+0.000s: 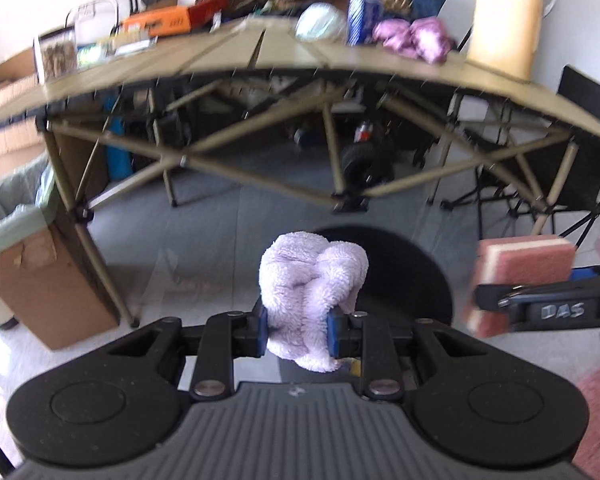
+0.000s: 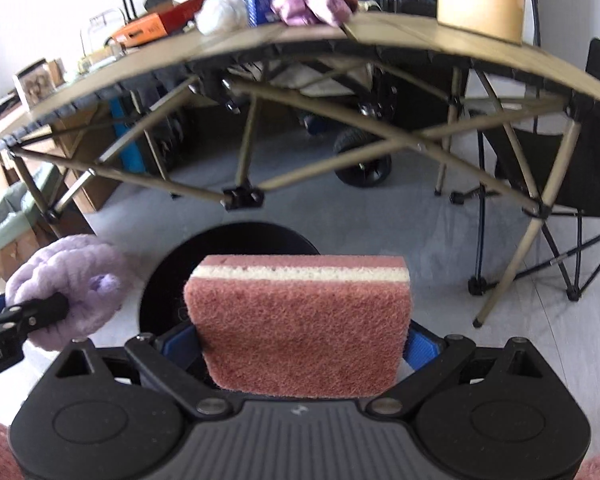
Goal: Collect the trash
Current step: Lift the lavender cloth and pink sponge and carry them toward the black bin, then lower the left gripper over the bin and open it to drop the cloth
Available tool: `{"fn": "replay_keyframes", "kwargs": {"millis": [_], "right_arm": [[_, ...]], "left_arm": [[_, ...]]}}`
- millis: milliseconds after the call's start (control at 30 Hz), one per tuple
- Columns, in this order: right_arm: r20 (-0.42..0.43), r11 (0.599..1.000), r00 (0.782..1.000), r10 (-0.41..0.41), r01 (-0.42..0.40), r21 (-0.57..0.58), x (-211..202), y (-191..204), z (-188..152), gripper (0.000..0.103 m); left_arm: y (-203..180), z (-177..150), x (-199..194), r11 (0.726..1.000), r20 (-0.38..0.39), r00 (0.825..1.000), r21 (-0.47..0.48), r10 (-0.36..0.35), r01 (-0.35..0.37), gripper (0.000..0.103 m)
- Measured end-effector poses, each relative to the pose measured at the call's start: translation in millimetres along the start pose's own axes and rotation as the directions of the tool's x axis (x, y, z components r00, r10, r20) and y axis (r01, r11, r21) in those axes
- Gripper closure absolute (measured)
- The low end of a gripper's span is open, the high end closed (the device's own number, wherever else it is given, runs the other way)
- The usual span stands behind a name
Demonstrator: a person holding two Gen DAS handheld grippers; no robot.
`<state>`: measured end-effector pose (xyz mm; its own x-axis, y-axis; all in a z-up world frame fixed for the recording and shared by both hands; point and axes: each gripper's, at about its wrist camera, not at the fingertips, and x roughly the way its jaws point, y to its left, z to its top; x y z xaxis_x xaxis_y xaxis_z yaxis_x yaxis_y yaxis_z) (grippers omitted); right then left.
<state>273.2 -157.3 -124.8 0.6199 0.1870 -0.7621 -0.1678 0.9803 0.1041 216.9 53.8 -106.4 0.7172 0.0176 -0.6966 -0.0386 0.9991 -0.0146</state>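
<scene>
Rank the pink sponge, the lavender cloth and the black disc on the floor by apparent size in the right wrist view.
1. Pink sponge, largest in frame, though it sits right at the camera.
2. Black disc, partly hidden behind the sponge, so probably truly bigger.
3. Lavender cloth, smallest.
</scene>
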Motion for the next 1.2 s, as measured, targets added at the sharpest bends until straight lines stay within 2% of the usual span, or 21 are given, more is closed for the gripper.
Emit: {"fn": "replay_keyframes", "kwargs": {"millis": [300, 667, 867, 1200], "right_arm": [[-0.084, 0.995, 0.995, -0.048, 0.055, 0.079, 24.4, -28.9, -9.9, 0.004], [-0.104, 0.991, 0.993, -0.049, 0.061, 0.115, 32.5, -38.9, -4.6, 0.004], [-0.111, 0.989, 0.993, -0.051, 0.066, 0.133, 34.9, -41.9, -4.0, 0.004], [-0.119, 0.981, 0.991, -0.054, 0.075, 0.18, 37.3, -55.2, -4.6, 0.004]], "left_arm": [[20.5, -5.3, 27.3, 0.997, -0.113, 0.992, -0.043, 0.061, -0.067, 0.076], [32.8, -7.4, 45.7, 0.986, -0.226, 0.964, -0.058, 0.138, -0.155, 0.076], [30.4, -2.6, 47.8, 0.986, -0.239, 0.961, -0.059, 0.137, -0.156, 0.076], [10.2, 14.3, 51.1, 0.988, -0.218, 0.967, -0.047, 0.134, -0.147, 0.076]]}}
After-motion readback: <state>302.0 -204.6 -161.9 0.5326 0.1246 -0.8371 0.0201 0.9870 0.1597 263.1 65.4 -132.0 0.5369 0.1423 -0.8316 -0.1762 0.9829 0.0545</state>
